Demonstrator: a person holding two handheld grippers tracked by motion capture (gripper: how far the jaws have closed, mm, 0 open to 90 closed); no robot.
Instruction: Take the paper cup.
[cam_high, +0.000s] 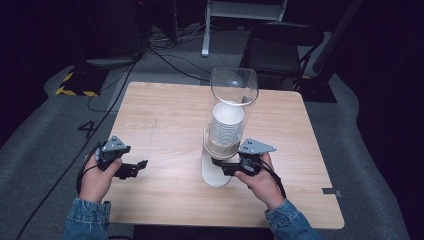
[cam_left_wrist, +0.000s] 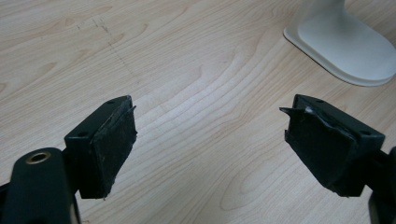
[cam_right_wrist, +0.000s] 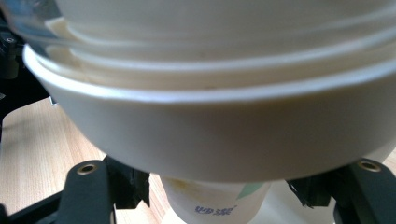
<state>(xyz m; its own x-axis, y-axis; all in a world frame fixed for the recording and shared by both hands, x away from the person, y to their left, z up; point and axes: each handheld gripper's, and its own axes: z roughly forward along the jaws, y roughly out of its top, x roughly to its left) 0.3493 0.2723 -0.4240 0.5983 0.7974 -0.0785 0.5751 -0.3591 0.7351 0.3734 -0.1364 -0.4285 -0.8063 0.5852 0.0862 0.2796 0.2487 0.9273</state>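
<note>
Pale wood table carries a clear cup dispenser near its centre. A paper cup under its collar is flanked by the right claw, contact unclear. At eight o'clock, the left claw is held spread.

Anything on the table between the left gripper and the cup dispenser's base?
No, just bare wood between the left gripper and the dispenser base, as the high view and left gripper view show.
</note>
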